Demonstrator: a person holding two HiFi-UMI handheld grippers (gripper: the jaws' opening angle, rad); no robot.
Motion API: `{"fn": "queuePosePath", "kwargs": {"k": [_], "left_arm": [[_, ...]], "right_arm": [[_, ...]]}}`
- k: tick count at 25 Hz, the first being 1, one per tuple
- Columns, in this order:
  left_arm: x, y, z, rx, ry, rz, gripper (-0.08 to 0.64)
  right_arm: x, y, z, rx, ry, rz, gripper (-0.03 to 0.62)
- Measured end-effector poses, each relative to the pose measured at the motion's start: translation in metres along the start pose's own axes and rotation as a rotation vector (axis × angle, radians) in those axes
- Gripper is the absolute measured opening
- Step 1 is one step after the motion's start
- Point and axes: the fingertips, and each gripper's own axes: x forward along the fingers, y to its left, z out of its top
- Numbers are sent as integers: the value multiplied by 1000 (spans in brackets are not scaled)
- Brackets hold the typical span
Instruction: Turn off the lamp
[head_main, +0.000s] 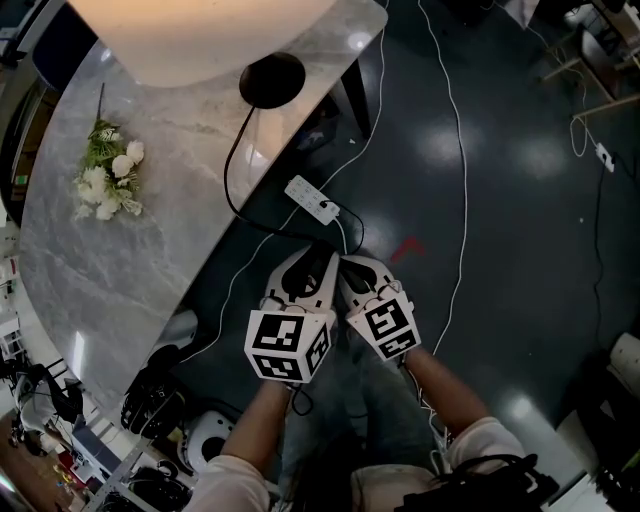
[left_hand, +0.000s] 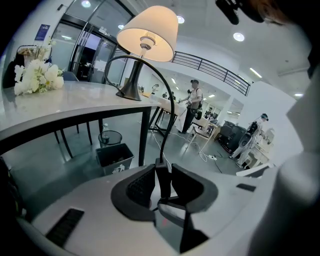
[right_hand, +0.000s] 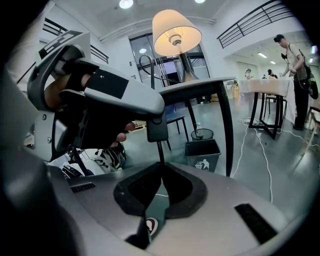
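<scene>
The lamp (head_main: 200, 35) stands lit on the marble table (head_main: 120, 260), with its black base (head_main: 272, 78) near the table's edge. Its black cord (head_main: 232, 180) drops off the table toward my grippers. My left gripper (left_hand: 162, 172) is shut on the cord's black inline switch (left_hand: 162, 177), which also shows in the right gripper view (right_hand: 156, 127). Just below the switch, my right gripper (right_hand: 160, 167) has its jaws closed, with the cord running into their tips. In the head view the left gripper (head_main: 318, 262) and right gripper (head_main: 350, 265) sit side by side, tips nearly touching. The shade (left_hand: 148, 34) glows.
White flowers (head_main: 108, 178) lie on the table. A white power strip (head_main: 312, 198) and white cables (head_main: 462, 200) lie on the dark floor. A grey bin (left_hand: 115, 157) stands under the table. People (left_hand: 192, 105) stand far off. Dark gear (head_main: 155, 400) sits at lower left.
</scene>
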Motion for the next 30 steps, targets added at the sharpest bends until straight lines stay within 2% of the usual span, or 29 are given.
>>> {"fn": "queuePosePath", "kwargs": {"k": [15, 18, 30], "left_arm": [[5, -4, -4, -12, 28, -13, 96], [5, -5, -3, -19, 24, -11, 74], [4, -2, -4, -35, 15, -24, 74]], "right_arm": [[-1, -1, -6, 17, 3, 16, 11], [-1, 0, -5, 21, 2, 18, 11], [1, 0, -7, 29, 3, 14, 11]]}}
